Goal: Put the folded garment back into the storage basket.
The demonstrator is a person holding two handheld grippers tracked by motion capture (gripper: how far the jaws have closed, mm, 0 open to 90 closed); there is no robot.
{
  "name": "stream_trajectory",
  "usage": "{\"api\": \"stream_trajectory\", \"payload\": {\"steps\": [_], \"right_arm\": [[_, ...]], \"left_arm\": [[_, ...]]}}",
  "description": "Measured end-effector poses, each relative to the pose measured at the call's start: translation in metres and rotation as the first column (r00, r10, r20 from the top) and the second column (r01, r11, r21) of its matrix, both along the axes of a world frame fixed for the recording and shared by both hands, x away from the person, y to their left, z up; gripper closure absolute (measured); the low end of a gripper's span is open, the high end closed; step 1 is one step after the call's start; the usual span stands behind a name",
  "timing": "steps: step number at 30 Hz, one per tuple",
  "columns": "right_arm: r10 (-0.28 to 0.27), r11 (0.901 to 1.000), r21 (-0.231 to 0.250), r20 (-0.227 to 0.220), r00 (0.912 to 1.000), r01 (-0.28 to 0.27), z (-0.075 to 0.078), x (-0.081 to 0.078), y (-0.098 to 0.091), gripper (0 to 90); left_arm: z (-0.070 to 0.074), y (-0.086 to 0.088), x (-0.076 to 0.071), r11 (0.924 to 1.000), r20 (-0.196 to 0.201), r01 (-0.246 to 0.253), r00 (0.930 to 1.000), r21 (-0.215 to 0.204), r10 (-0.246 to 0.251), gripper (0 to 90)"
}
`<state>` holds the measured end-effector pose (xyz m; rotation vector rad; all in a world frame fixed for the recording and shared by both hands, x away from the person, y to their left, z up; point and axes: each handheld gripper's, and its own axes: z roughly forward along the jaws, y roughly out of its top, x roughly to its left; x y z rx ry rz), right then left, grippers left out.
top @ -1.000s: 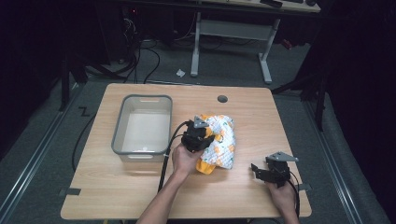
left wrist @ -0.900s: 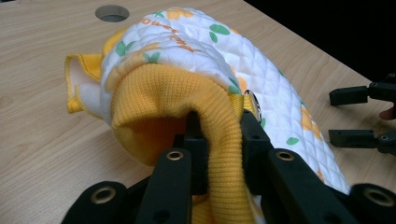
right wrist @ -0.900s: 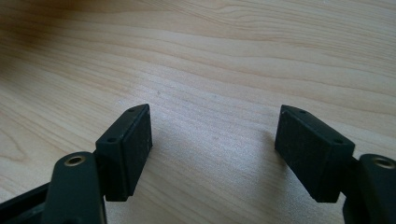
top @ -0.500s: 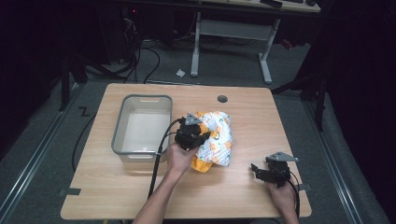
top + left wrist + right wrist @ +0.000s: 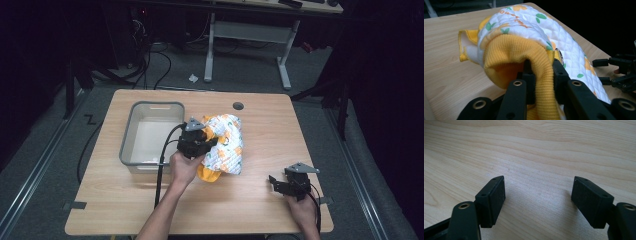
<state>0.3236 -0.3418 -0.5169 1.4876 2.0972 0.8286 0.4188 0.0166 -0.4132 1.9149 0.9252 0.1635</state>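
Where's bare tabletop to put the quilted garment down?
Free: the strip between the garment and the right gripper, the far right corner past the table's hole, and the near left edge below the bin. Crowded: around the left gripper beside the bin.

Overhead light on wooden table; surrounding room dark. High view soft, grainy. Gripper views sharper, near jaws slightly blurred, soft shadows beneath.
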Motion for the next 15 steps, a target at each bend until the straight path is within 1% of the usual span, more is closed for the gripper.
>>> {"api": "stream_trajectory", "payload": {"steps": [2,4,6,8,10,12,15], "right_arm": [[0.000,1.0000,0.000,0.000,1.0000,0.000,0.000,0.000,0.000,27.7],[0.000,1.0000,0.001,0.000,1.0000,0.000,0.000,0.000,0.000,27.7],[0.000,1.0000,0.001,0.000,1.0000,0.000,0.000,0.000,0.000,27.7],[0.000,1.0000,0.001,0.000,1.0000,0.000,0.000,0.000,0.000,27.7],[0.000,1.0000,0.001,0.000,1.0000,0.000,0.000,0.000,0.000,27.7],[0.000,1.0000,0.001,0.000,1.0000,0.000,0.000,0.000,0.000,27.7],[0.000,1.0000,0.001,0.000,1.0000,0.000,0.000,0.000,0.000,27.7]], "left_arm": [[0.001,0.002,0.000,1.0000,0.001,-0.002,1.0000,0.000,0.002,77.4],[0.006,0.009,0.001,1.0000,0.008,-0.010,0.9999,0.001,0.010,77.5],[0.008,0.010,0.000,0.9999,0.009,-0.012,0.9999,-0.002,0.012,77.4],[0.012,0.017,0.000,0.9998,0.021,-0.022,0.9995,-0.004,0.022,77.4],[0.013,0.019,0.000,0.9997,0.022,-0.025,0.9994,-0.003,0.025,77.5],[0.015,0.026,0.000,0.9993,0.019,-0.034,0.9992,-0.015,0.034,77.4],[0.016,0.029,0.000,0.9990,0.020,-0.041,0.9989,-0.016,0.042,77.5]]}}
